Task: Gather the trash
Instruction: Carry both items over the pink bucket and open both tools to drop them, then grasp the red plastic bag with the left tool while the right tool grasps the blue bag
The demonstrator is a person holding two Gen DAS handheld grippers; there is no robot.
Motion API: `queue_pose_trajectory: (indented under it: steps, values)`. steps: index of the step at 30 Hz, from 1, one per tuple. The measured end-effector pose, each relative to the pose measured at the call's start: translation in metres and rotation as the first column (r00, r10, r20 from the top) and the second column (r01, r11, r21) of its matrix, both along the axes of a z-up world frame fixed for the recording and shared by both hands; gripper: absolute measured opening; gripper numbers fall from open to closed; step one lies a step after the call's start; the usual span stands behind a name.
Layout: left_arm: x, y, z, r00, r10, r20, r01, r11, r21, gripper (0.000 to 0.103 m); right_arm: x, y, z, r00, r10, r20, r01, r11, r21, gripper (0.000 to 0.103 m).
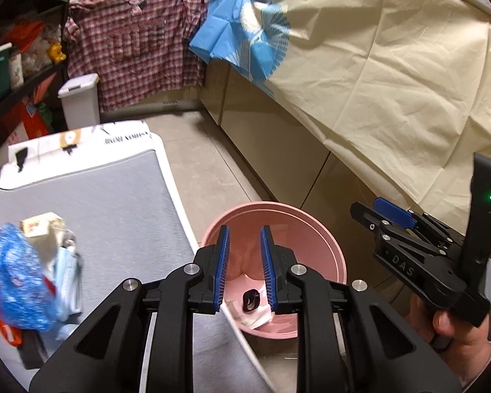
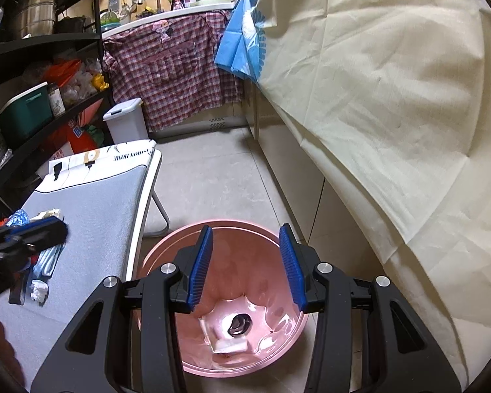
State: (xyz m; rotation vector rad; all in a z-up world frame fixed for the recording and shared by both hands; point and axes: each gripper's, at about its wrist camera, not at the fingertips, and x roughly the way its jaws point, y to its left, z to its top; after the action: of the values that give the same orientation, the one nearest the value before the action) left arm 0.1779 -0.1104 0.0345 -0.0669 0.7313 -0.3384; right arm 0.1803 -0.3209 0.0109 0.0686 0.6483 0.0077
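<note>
A pink bin (image 1: 334,255) (image 2: 167,245) stands on the floor beside a low grey-topped table (image 1: 124,196) (image 2: 98,203). In it lie a small black item (image 1: 251,299) (image 2: 240,323) and a white wrapper (image 2: 227,344). My right gripper (image 2: 245,262) is open and empty, right above the bin; it also shows in the left wrist view (image 1: 373,211). My left gripper (image 1: 244,263) is open and empty over the table's edge and the bin's near rim. A trash pile lies on the table: blue plastic bag (image 1: 16,281), face mask (image 1: 68,281) (image 2: 49,258), small carton (image 1: 41,224), crumpled tissue (image 2: 38,290).
A cream cloth (image 1: 392,82) (image 2: 392,98) drapes the counter on the right, with a blue cloth (image 1: 245,32) and a plaid shirt (image 1: 137,42) at the back. A white lidded bin (image 1: 80,100) (image 2: 126,124) stands by dark shelves (image 2: 32,75). Tiled floor (image 2: 212,177) lies between.
</note>
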Motion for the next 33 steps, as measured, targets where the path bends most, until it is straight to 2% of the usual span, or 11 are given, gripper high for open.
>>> queue_pose_trajectory:
  steps: [4, 8, 14, 18, 21, 28, 33]
  values:
    - [-0.018, 0.019, 0.018, 0.999, 0.005, 0.037, -0.006, 0.999, 0.032, 0.020, -0.013, 0.004, 0.011, 0.997, 0.006, 0.076, -0.006, 1.000, -0.005, 0.043]
    - [-0.036, 0.043, 0.034, 0.997, 0.013, 0.074, -0.019, 0.997, 0.074, 0.020, -0.028, 0.008, 0.025, 0.988, 0.014, 0.156, -0.019, 0.999, 0.028, 0.043]
    - [-0.063, 0.103, 0.053, 0.993, 0.059, 0.106, -0.070, 0.992, 0.104, 0.020, -0.043, 0.023, 0.042, 0.979, 0.048, 0.198, -0.060, 0.997, 0.057, 0.043]
    - [-0.074, 0.149, 0.059, 0.987, 0.102, 0.126, -0.118, 0.985, 0.125, 0.020, -0.052, 0.043, 0.048, 0.974, 0.106, 0.202, -0.114, 0.993, 0.026, 0.043]
    - [-0.077, 0.182, 0.058, 0.980, 0.149, 0.132, -0.166, 0.977, 0.133, 0.020, -0.060, 0.062, 0.055, 0.964, 0.160, 0.212, -0.168, 0.986, 0.019, 0.043]
    - [-0.076, 0.246, 0.039, 0.960, 0.259, 0.107, -0.266, 0.962, 0.054, 0.020, -0.072, 0.111, 0.066, 0.933, 0.268, 0.239, -0.287, 0.957, 0.051, 0.042]
    - [-0.072, 0.271, 0.019, 0.957, 0.281, 0.070, -0.284, 0.958, 0.044, 0.020, -0.072, 0.161, 0.063, 0.894, 0.378, 0.239, -0.402, 0.914, 0.056, 0.033]
